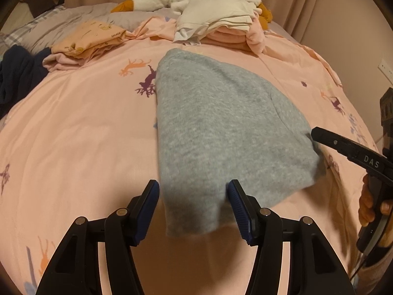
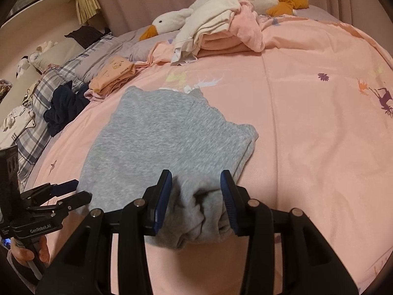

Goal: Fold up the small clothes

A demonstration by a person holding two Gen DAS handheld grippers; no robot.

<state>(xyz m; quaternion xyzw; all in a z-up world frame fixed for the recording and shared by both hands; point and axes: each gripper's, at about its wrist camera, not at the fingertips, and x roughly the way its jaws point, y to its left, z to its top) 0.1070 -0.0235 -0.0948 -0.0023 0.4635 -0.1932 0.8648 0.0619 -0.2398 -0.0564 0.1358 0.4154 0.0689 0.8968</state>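
Fingers (image 1: 235, 191) of the left gripper (image 1: 192, 206) are spreading wide around the near edge of the grey garment (image 1: 221, 127), not pinching it. Right gripper (image 2: 196, 196) fingers (image 2: 227, 191) are also standing apart, with bunched grey cloth sitting between them; whether they are gripping it I cannot tell. That garment is lying folded on the pink bedsheet (image 1: 73, 127). Farther away, folded clothes (image 1: 91, 39) and a plush goose (image 1: 149, 0) are resting.

The grey garment (image 1: 221, 127) is soft, matt, fuzzy knit cloth. Under it, the pink bedspread (image 1: 81, 132) is smooth printed cotton-like fabric. Behind the garment, a plush goose (image 1: 152, 0) — fleecy. The left gripper (image 1: 192, 191) is matt black plastic — ribbed blue pads (image 1: 237, 204), shiny metal pins.
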